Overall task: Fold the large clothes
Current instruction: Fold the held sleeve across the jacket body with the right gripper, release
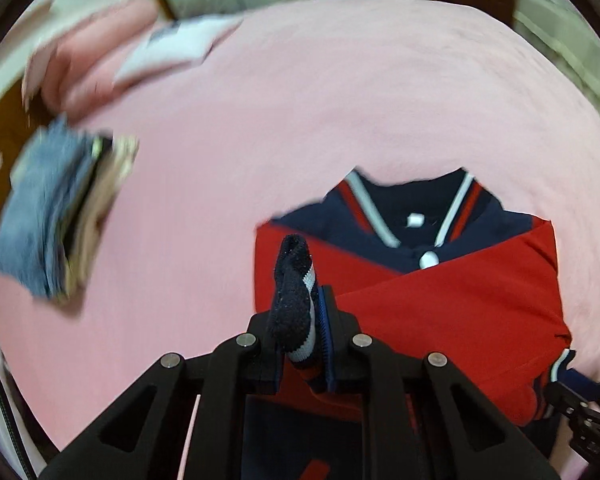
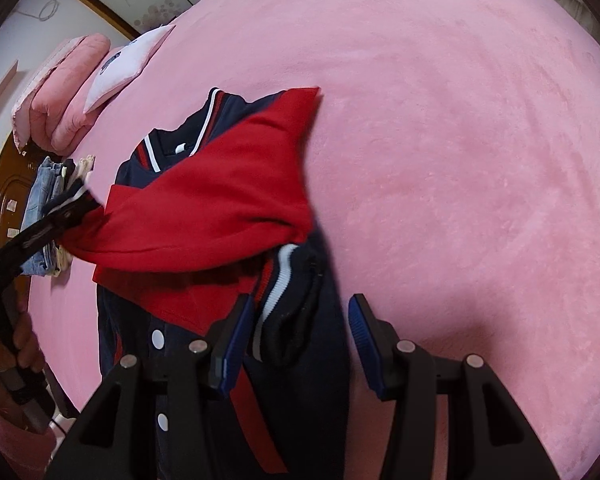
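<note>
- A red and navy jacket point(image 1: 440, 280) lies on a pink bedcover point(image 1: 300, 100), collar toward the top of the frame in the left wrist view, low and right of centre.
- Progress, as I judge it: both red sleeves are already crossed over the chest, so the sleeve folds look done or nearly done. The body has not been folded in half, and the navy lower part lies flat.
- The left gripper point(image 1: 300, 320) is clamped tight on a navy knit cuff point(image 1: 292, 280) with a pale stripe; the cuff stands up between the blue pads at lower centre.
- The right gripper point(image 2: 300, 332) stands about half open at the bottom centre of its own view. A striped cuff point(image 2: 288, 304) lies between the blue pads point(image 2: 236, 340), but they do not press on it.
- Only the right wrist view shows the person's hand point(image 2: 20, 344) at the lower left holding the left tool, with red sleeve cloth stretched from its tip.
- Only the left wrist view shows the collar and its white snap straight on; a blurred stack of folded clothes point(image 1: 52, 208) sits at its left edge.
- Both views show a pink quilt point(image 2: 60, 92) and a white pillow point(image 2: 128, 64) in the upper left.
</note>
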Demonstrator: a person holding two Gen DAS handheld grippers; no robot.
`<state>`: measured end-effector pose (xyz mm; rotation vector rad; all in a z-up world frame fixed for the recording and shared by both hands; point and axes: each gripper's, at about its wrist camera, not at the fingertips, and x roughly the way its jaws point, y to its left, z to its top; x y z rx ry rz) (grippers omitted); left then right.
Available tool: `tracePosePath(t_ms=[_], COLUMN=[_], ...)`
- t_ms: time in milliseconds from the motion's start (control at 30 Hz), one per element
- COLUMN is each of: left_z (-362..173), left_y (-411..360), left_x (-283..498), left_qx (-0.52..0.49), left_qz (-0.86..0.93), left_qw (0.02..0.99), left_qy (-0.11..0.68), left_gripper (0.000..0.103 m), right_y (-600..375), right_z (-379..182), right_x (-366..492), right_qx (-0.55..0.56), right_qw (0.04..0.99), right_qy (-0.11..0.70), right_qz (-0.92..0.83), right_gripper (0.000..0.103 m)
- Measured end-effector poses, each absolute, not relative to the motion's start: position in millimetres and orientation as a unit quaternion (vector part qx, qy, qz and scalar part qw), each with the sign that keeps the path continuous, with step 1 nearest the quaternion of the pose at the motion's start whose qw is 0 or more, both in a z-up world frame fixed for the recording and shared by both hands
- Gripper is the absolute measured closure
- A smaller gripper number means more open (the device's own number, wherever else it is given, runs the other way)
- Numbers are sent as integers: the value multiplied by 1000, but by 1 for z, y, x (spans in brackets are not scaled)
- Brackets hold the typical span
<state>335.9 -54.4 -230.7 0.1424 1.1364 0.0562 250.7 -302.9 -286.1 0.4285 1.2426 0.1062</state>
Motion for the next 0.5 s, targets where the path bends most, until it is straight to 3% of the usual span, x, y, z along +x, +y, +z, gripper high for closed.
tracePosePath(t_ms=[100, 167, 233, 300, 500], left_z=[-243, -252, -257, -259, -249], left_y=[-35, -26, -17, -12, -8], left_x=[328, 320, 312, 306, 297], left_qx=[20, 10, 16, 15, -12], left_qz=[31, 51, 88, 106, 86], left_qw=[824, 814, 806, 806, 819], left_qy=[565, 579, 585, 582, 567], left_gripper=[83, 67, 37, 32, 32], right_y=[-304, -305, -305, -307, -306], right_z=[-288, -289, -289, -289, -282], right_x=[250, 251, 251, 251, 258], right_qx=[200, 197, 193, 196, 187], right_qw=[789, 788, 789, 790, 806], right_qy=[579, 581, 581, 580, 561], right_qz=[48, 45, 39, 37, 36], right_gripper=[54, 54, 54, 54, 54])
